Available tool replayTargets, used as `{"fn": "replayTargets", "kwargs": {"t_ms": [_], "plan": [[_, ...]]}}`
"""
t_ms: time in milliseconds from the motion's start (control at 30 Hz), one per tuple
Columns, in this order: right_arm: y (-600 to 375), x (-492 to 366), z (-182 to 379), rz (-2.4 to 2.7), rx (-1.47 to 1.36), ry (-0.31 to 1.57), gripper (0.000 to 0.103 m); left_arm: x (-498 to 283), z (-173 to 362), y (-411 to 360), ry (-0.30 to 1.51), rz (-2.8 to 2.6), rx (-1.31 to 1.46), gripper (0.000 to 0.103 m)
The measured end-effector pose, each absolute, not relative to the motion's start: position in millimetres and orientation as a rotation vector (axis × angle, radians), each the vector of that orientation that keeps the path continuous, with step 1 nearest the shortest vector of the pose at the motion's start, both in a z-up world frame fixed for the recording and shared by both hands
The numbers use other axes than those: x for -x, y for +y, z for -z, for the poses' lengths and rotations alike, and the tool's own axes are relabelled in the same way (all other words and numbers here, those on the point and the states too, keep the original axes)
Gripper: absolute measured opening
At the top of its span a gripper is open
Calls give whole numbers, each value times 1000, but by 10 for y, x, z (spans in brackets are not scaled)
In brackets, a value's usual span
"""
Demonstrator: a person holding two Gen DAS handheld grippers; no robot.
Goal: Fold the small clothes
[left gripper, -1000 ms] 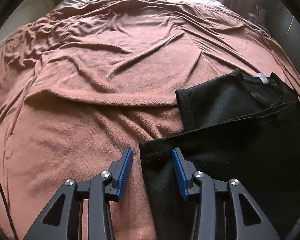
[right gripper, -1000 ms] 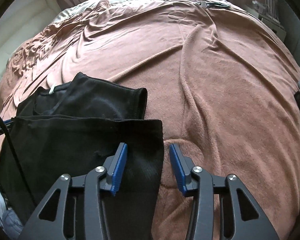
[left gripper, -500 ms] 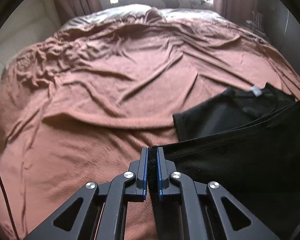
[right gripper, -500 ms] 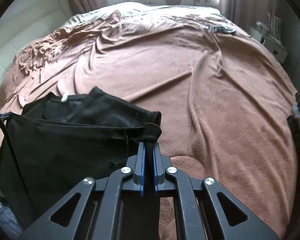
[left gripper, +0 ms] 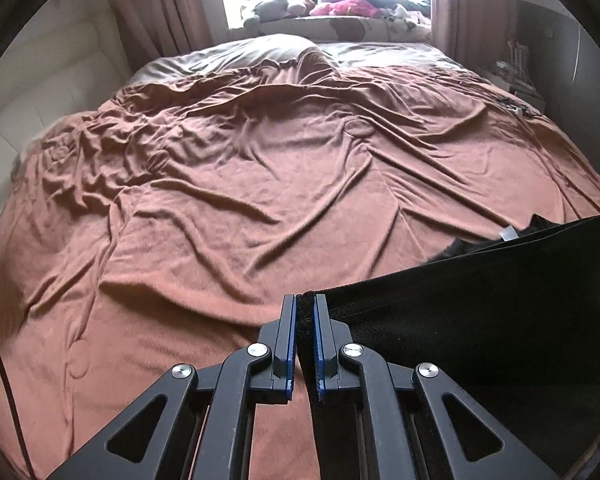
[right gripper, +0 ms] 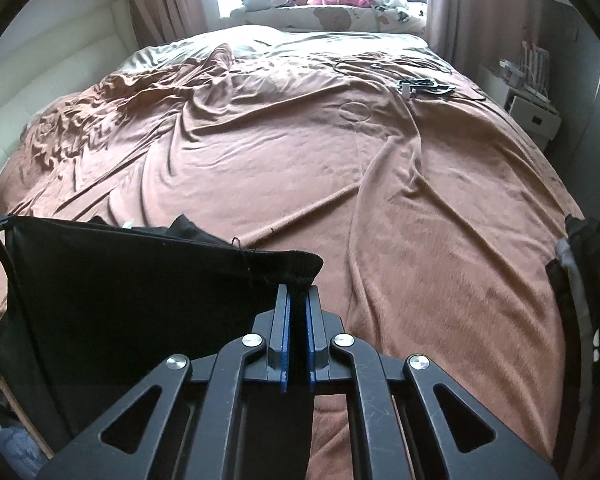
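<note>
Your black garment (left gripper: 480,320) is a dark, fine-knit piece with a stitched hem, stretched taut between your two claws and lifted off the brown blanket (left gripper: 240,184) on the bed. Your left claw (left gripper: 305,308) is pinched narrow on one hem corner, the cloth running off to its right. Your right claw (right gripper: 298,300) is pinched narrow on the other corner (right gripper: 300,264), the cloth spreading to its left, with a loose thread (right gripper: 236,242) sticking up from the hem. Beyond the taut edge you only glimpse the rest: a white label (left gripper: 509,233) and a dark fold. The garment's lower part is cut off by the frame. Dark items (right gripper: 424,88) far ahead of the right claw are too small to identify.
</note>
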State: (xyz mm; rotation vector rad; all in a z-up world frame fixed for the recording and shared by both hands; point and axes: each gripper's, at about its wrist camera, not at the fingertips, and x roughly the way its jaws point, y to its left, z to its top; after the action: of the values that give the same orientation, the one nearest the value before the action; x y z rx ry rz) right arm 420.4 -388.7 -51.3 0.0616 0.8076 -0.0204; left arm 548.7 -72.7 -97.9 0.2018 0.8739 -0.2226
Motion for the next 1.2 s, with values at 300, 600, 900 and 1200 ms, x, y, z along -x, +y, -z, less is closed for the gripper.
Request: {"fn": "replayTargets", "kwargs": {"t_ms": [300,600,900,1200], "plan": [[-3929,-4696,672,49,-47,862,3,-5896,1286,-850,924,219,-225,8],[-3874,-5070,858,59,-4,909,3,-6102,1610,-865,989,200,-261,8],[-3881,-5145,878,100,-14,959,18,-6132,1609,-834,1026,176,-238,36],[-3999,-4593,583,82,-72,888,68,-5759,1384,-635,1015,201,-171,65]]}}
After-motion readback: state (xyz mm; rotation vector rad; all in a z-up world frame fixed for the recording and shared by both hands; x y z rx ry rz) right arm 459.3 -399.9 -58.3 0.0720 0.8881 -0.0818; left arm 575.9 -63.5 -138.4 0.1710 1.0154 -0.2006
